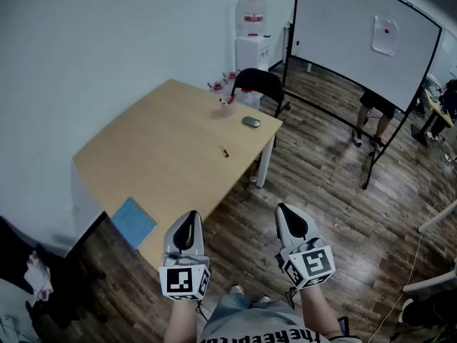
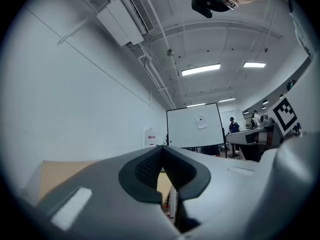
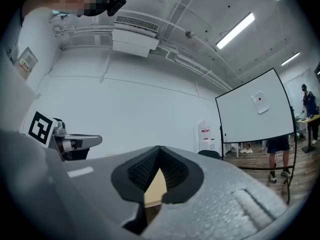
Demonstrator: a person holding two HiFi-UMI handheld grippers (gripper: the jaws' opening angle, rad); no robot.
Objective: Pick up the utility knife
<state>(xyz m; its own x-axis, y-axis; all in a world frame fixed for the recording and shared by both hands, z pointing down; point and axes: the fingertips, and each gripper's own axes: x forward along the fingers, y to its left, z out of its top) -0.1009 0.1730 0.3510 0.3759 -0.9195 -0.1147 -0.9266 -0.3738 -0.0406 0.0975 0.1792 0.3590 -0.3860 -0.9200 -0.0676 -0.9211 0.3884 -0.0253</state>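
Observation:
A small slim dark-and-yellow thing, apparently the utility knife (image 1: pixel 223 150), lies on the wooden table (image 1: pixel 164 156) near its right edge. My left gripper (image 1: pixel 191 214) hovers over the table's near corner, well short of the knife, with its jaws together and nothing between them. My right gripper (image 1: pixel 282 207) hangs over the floor beside the table, its jaws also shut and empty. In the left gripper view the left gripper's (image 2: pixel 161 146) tips meet, and in the right gripper view so do the right gripper's (image 3: pixel 159 147). Neither gripper view shows the knife.
A blue notebook (image 1: pixel 133 221) lies near the table's front corner. A grey oval object (image 1: pixel 250 121) and a pink cup (image 1: pixel 227 108) sit at the far end, by a black chair (image 1: pixel 258 84). A whiteboard on a stand (image 1: pixel 357 41) and a person's legs (image 1: pixel 373 123) are at the right.

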